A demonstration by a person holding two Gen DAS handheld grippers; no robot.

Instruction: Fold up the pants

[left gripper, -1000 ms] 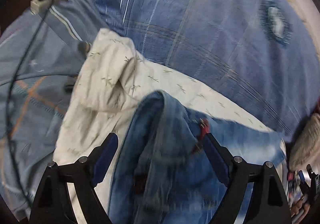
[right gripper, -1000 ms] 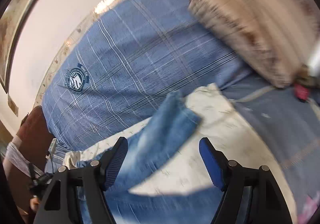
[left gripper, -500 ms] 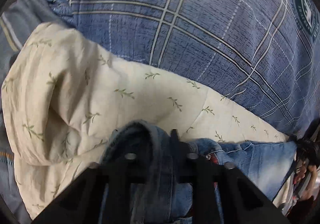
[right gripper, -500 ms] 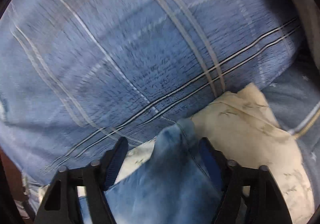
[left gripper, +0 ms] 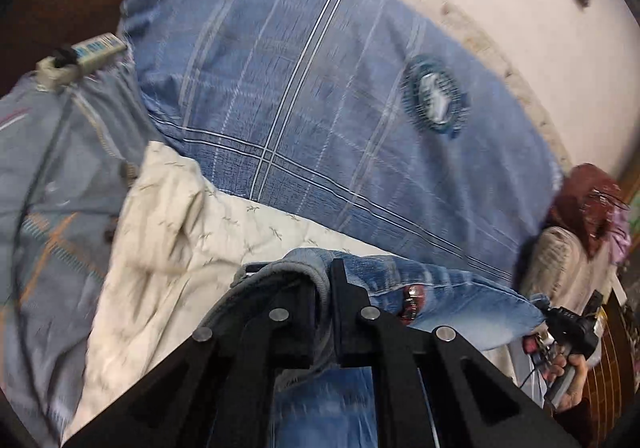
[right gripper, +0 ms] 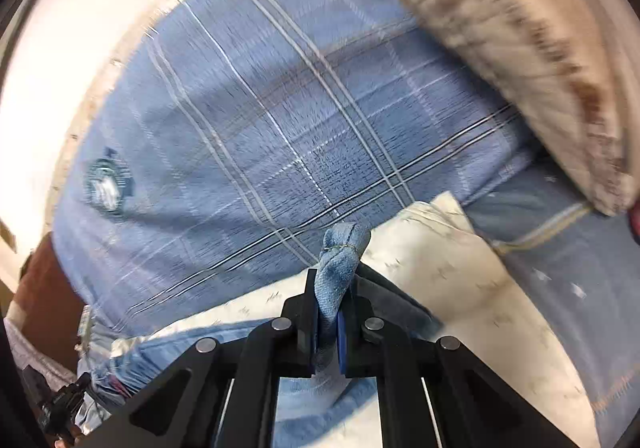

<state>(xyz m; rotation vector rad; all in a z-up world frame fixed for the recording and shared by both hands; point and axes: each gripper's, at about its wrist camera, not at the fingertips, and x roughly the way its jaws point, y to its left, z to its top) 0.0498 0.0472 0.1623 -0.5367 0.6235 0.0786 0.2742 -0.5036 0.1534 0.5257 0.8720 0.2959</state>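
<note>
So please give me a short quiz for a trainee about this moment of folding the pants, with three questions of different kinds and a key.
1. True or false: the left hand-held gripper is open above the jeans.
2. What lies directly under the jeans: A) cream printed cloth, B) bare floor, C) a tray?
3. Fill in: the right hand-held gripper is shut on a bunched fold of ____.

Key: 1 false; it is shut on the denim. 2 A. 3 the jeans.

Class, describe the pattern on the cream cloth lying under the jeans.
Small green leafy sprigs on the cream cloth, clearest in the left wrist view.
</note>
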